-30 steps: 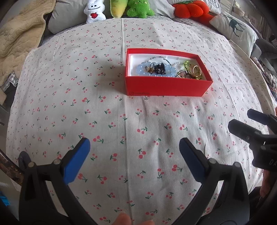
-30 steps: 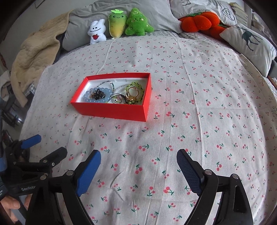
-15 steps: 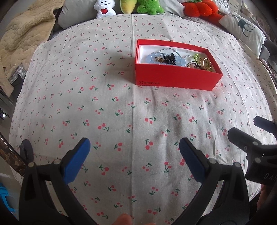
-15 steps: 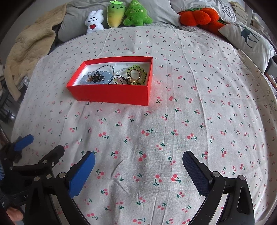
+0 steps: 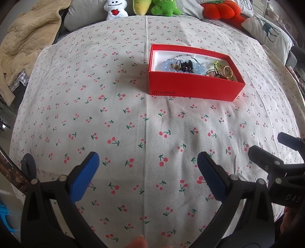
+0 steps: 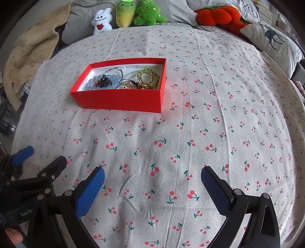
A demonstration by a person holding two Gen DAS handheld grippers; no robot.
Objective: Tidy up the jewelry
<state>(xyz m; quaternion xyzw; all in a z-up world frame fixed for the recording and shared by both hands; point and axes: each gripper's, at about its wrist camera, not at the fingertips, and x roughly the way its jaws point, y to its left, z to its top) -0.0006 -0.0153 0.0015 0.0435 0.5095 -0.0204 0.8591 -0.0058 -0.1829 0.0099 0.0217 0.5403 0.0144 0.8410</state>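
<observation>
We hold two grippers over a bed [image 6: 219, 80] spread with a soft, faintly creased white cloth printed all over with small red cherries. The left gripper [image 5: 148, 161] has its jaws wide apart with nothing between them, and the right gripper [image 6: 152, 178] is the same, wide and empty. Each has two black plastic fingers faced with ribbed blue pads [image 6: 89, 192].

One box [image 6: 122, 98] sits on the bed, toward the head edge and well apart from both grippers. It is a shallow rectangular tray of smooth red card, white inside, with small lettering on its near wall. The jewelry lies inside it in a loose tangle. We count one bracelet [image 6: 112, 79] of round, glossy pale-blue beads toward the box's left end, with a black clustered piece [image 6: 103, 81] lying on it. Toward the right end are one ring of yellow-green beads [image 6: 155, 76] and shiny gold rings [image 6: 144, 77], two or perhaps three; we cannot tell. Thin chains and dark cords run between them; we cannot count these.

Along the head edge stand three small plush toys: one white [image 6: 101, 21], one yellow-green [image 6: 125, 11], one dark green [image 6: 148, 14]. Right of them lies one fuzzy orange cushion [image 6: 215, 14]. At the right corner rests a white pillow [image 6: 272, 40] with a deer print, and at the left corner a quilted beige blanket [image 6: 28, 55] is heaped.
</observation>
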